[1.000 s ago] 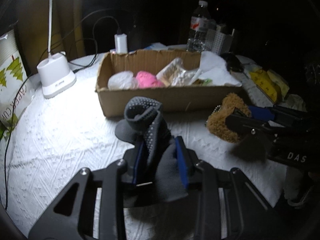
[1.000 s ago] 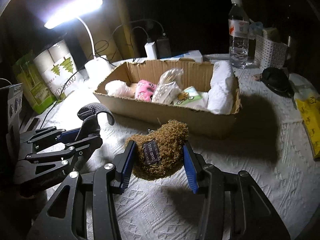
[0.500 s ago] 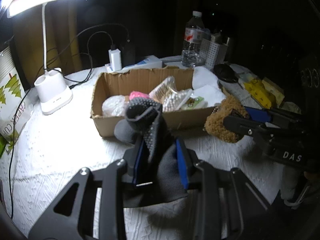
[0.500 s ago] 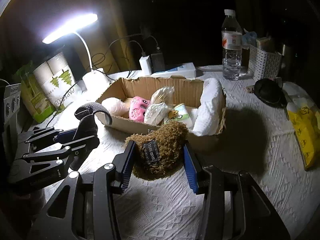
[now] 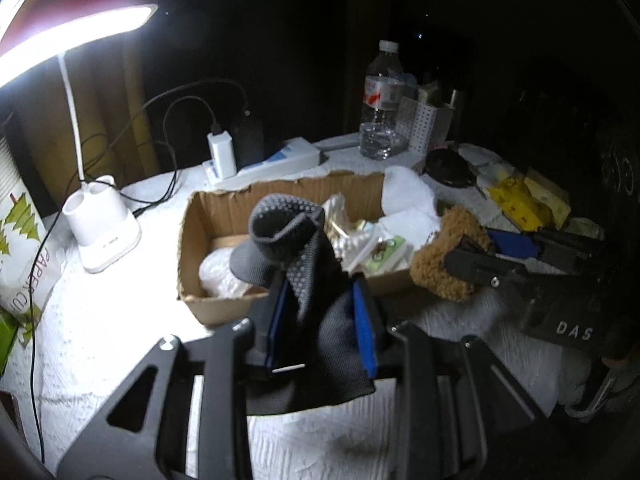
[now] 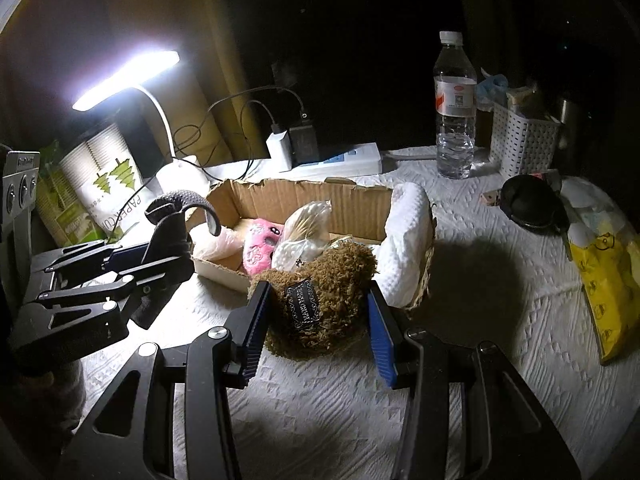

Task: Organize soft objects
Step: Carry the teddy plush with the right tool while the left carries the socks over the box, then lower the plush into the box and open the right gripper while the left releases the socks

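My left gripper [image 5: 322,322] is shut on a dark grey sock with grip dots [image 5: 308,272], held above the white tablecloth just in front of the cardboard box [image 5: 192,240]. The sock [image 6: 176,216] also shows at the left of the right wrist view, clamped in that left gripper [image 6: 160,254]. My right gripper [image 6: 316,320] is shut on a brown fuzzy plush toy [image 6: 320,292] with a dark label, lifted near the box's front wall [image 6: 216,270]. The plush [image 5: 444,256] hangs at the box's right end. Inside the box lie a pink plush [image 6: 260,244], a white towel [image 6: 404,236] and plastic-wrapped items.
A lit white desk lamp [image 5: 100,224] stands at the left beside a paper-cup pack [image 5: 24,256]. Behind the box are a power strip with chargers [image 6: 320,160], a water bottle [image 6: 454,120] and a white basket [image 6: 524,144]. A black pouch [image 6: 528,204] and a yellow bag [image 6: 608,280] lie at the right.
Both grippers have risen with their loads and come nearer the box. The sock now overlaps the box's front in the left view; the plush reaches over its front edge in the right view.
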Tool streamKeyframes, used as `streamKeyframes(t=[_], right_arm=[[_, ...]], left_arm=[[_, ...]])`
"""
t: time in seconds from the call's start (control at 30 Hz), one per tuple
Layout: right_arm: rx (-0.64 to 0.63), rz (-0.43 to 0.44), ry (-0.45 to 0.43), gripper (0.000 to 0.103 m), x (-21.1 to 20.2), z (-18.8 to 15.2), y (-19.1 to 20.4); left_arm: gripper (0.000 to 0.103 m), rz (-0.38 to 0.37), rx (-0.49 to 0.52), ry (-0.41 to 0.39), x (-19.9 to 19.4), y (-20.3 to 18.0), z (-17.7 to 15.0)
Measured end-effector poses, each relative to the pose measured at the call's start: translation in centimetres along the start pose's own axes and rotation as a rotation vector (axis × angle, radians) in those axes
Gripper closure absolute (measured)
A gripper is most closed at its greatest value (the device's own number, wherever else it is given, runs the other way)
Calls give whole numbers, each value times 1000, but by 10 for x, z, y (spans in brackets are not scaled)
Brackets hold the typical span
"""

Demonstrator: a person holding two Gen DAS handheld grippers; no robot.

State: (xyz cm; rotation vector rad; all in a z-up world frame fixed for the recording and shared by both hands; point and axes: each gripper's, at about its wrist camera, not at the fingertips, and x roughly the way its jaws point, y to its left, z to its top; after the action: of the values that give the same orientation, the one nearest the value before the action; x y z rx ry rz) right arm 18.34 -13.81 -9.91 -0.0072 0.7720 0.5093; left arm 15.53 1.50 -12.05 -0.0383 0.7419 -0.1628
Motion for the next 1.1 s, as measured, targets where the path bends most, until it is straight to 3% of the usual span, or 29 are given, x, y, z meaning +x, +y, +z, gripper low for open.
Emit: streamKeyframes(t=[0.63, 1.1], right_arm=[[-7, -21, -21, 55, 30, 36, -29], [5, -45, 28, 55, 75, 52, -42]], left_arm=[[71, 9, -36, -20, 29, 14, 33], [71, -9, -59, 36, 73, 25, 39]])
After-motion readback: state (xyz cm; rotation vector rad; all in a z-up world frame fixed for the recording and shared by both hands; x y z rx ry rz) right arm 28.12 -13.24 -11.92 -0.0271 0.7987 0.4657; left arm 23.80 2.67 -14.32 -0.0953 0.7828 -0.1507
